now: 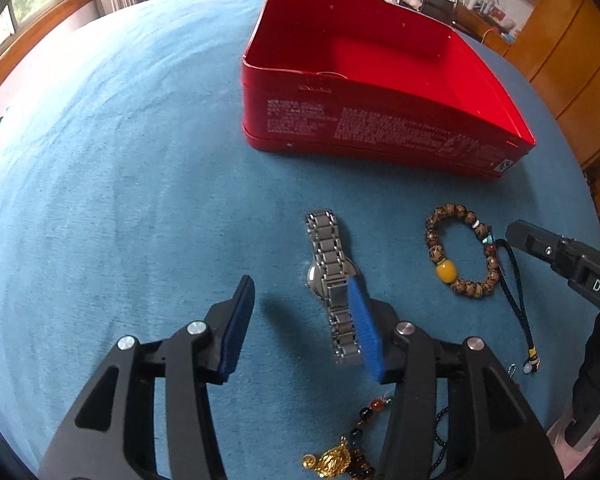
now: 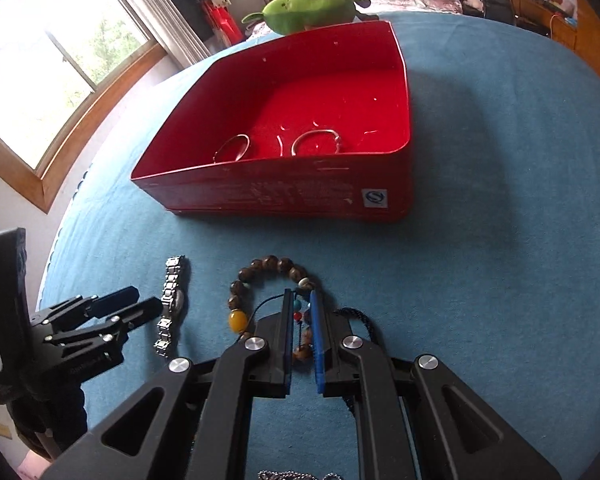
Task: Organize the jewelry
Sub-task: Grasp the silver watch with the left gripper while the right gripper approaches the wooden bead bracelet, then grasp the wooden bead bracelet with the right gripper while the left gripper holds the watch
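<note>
beaded bracelet (image 2: 268, 300) outside; red box (image 2: 260, 188) holds bangles (image 2: 233, 148).

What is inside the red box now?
The right wrist view shows two thin metal bangles on the red box floor. The near wall hides the strip of floor just behind it.

Bright daylight from window (image 2: 60, 68), glare there; soft shadows; fisheye-warped edges, dark corners.

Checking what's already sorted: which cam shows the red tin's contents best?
Right wrist view. It looks down into the red tin, showing two silver bangles on its floor by the near wall. In the left wrist view, the near wall hides that part of the floor; no bangles visible.
</note>
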Demonstrator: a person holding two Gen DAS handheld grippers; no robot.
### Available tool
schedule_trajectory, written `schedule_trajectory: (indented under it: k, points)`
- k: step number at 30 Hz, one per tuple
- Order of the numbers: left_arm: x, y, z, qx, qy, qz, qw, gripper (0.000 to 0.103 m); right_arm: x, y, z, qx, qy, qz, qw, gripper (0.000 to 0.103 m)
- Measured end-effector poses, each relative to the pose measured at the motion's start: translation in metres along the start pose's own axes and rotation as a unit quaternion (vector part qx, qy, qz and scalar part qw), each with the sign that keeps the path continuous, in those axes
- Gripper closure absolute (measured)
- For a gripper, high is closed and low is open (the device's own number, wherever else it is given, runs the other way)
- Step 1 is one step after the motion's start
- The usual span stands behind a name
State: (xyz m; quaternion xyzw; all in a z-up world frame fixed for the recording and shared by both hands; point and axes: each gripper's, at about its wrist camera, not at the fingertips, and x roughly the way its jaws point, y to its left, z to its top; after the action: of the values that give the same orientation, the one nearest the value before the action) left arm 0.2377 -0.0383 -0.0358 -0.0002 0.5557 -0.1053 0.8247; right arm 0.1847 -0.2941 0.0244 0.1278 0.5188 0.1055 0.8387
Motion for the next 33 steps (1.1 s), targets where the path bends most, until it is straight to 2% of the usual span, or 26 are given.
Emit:
schedule_trajectory:
  k: [12,18,19,22,27,29,33]
  points:
    - [0.018,-0.020,0.007,0.002,-0.003,0.006,1.0000,0.050,0.007,-0.002,0.000,0.001,0.011,-0.001,1.000,0.094]
    - [0.022,-0.032,0.006,0.010,-0.005,0.006,0.9999,0.067,0.012,-0.007,0.003,0.005,0.013,-0.003,1.000,0.093]
    - [0.023,-0.033,0.006,0.009,-0.007,0.010,0.9999,0.072,0.014,-0.008,0.003,0.005,0.014,-0.004,1.000,0.091]
    - [0.022,-0.030,0.005,0.008,-0.009,0.005,0.9999,0.072,0.018,-0.009,0.004,0.004,0.016,-0.003,1.000,0.084]
    - [0.022,-0.030,0.006,0.005,-0.011,-0.006,0.9999,0.072,0.023,-0.010,0.007,0.002,0.014,0.004,1.000,0.081]
    - [0.020,-0.028,0.005,0.002,-0.011,-0.012,0.9999,0.072,0.026,-0.011,0.007,-0.002,0.014,0.004,1.000,0.076]
    - [0.015,-0.023,0.002,0.001,-0.014,-0.014,0.9998,0.072,0.033,-0.009,0.006,-0.012,0.025,0.001,1.000,0.074]
